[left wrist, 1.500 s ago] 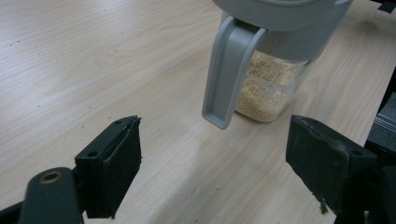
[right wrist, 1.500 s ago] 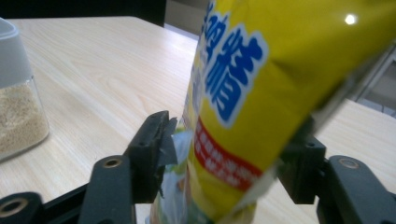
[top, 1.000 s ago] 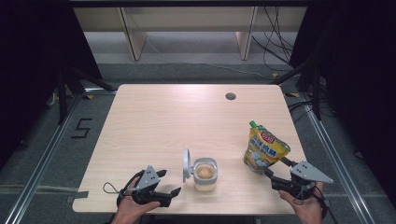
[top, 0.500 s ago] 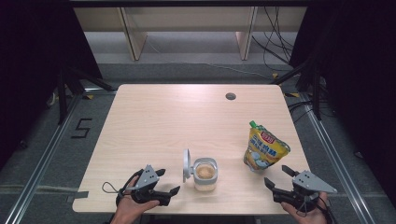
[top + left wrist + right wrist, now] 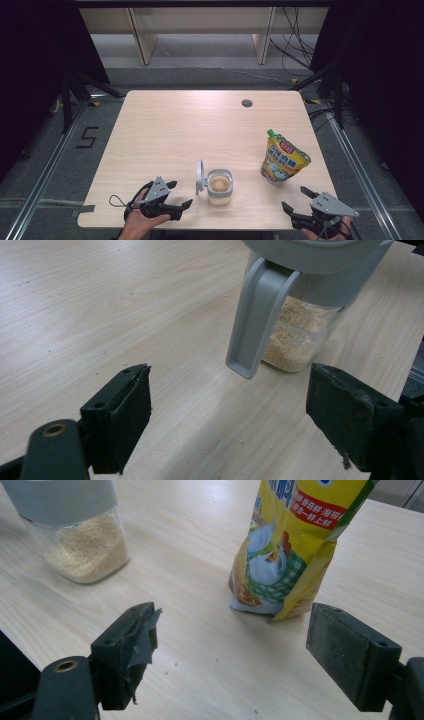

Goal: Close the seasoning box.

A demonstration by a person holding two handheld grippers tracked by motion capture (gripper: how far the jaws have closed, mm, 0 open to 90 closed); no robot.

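Note:
A yellow stand-up pouch (image 5: 282, 160) with a green spout stands upright at the right of the table. In the right gripper view the pouch (image 5: 290, 545) is just ahead. My right gripper (image 5: 294, 198) sits at the near table edge, a short way back from it. Its jaws have just been opening; my right gripper (image 5: 232, 640) is open with nothing between the pads. A clear jar (image 5: 220, 186) holding pale grains stands near the front middle, its grey lid (image 5: 199, 176) flipped up to the left. My left gripper (image 5: 181, 193) rests open left of the jar (image 5: 295, 335), holding nothing.
The wooden table (image 5: 175, 130) has a round cable hole (image 5: 246, 103) at the back right. Metal floor rails run along both sides, and pale shelving stands beyond the far edge. Small crumbs dot the wood near the jar.
My right gripper has drawn back from the pouch toward the near edge, leaving the pouch standing. The left gripper and the jar have not moved.

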